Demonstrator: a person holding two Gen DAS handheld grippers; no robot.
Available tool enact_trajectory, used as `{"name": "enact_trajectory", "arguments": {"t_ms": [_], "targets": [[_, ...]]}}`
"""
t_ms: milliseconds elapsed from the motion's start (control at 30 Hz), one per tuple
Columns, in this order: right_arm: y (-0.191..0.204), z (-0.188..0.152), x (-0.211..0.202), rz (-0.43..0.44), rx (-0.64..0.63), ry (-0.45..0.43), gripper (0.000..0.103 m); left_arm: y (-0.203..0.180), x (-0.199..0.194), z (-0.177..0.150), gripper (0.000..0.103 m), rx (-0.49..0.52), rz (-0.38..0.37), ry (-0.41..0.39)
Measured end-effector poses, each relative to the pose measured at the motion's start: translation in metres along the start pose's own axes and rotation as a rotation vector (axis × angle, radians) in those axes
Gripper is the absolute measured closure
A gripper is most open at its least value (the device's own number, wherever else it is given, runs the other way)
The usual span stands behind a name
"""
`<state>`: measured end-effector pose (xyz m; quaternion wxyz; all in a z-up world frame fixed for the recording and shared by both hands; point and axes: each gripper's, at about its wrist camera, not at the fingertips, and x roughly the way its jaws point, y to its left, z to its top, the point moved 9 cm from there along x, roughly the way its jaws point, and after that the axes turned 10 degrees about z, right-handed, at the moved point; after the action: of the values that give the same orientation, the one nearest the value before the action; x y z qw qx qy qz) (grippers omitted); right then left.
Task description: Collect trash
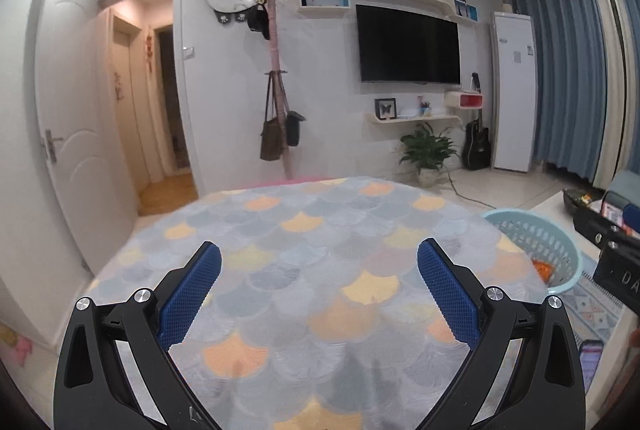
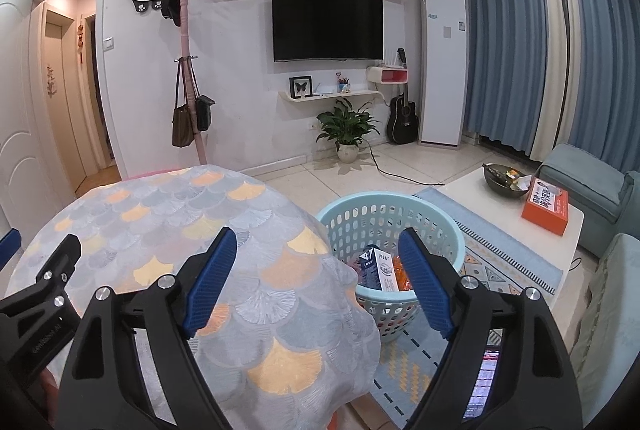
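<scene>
A light blue perforated basket [image 2: 352,218] stands on the floor right of the round table [image 2: 160,213]; it also shows in the left wrist view [image 1: 532,234]. Inside lie a white and blue carton [image 2: 380,268] and orange wrappers [image 2: 400,270]; an orange wrapper [image 1: 543,267] shows in the left view. My left gripper [image 1: 320,258] is open and empty above the table's scale-patterned cloth [image 1: 320,270]. My right gripper [image 2: 316,242] is open and empty, over the table's right edge near the basket. The left gripper's body [image 2: 36,310] shows at the right view's left edge.
A white coffee table [image 2: 516,213] to the right carries an orange box [image 2: 546,205] and a dark bowl [image 2: 504,179]. A patterned rug [image 2: 504,270] lies under the basket. Blue sofa seats [image 2: 584,181] stand at far right. A potted plant [image 2: 346,127], guitar [image 2: 402,119] and coat rack [image 2: 188,69] line the far wall.
</scene>
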<state>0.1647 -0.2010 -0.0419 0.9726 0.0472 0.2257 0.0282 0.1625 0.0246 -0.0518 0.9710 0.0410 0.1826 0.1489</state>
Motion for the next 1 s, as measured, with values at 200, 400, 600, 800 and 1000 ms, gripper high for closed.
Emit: {"name": "enact_trajectory", "arguments": {"t_ms": [200,400,600,800,1000], "targets": [[-0.002,-0.006,0.007,-0.047,0.000,0.074,0.024,0.008,-0.007,0.004,0.008,-0.016,-0.012,0.005],[-0.003,-0.009,0.009,-0.028,0.035,0.103,0.024,0.014,-0.013,0.006,0.008,-0.012,-0.014,0.001],[0.007,-0.004,0.006,-0.019,0.011,0.093,0.024,0.020,-0.018,0.007,0.008,-0.021,-0.022,-0.008],[0.019,-0.004,0.008,-0.012,-0.021,0.113,0.024,0.035,-0.017,0.010,0.008,-0.043,0.004,-0.015],[0.028,0.001,0.007,-0.003,-0.036,0.109,0.024,0.047,-0.016,0.011,0.008,-0.069,0.021,-0.008]]}}
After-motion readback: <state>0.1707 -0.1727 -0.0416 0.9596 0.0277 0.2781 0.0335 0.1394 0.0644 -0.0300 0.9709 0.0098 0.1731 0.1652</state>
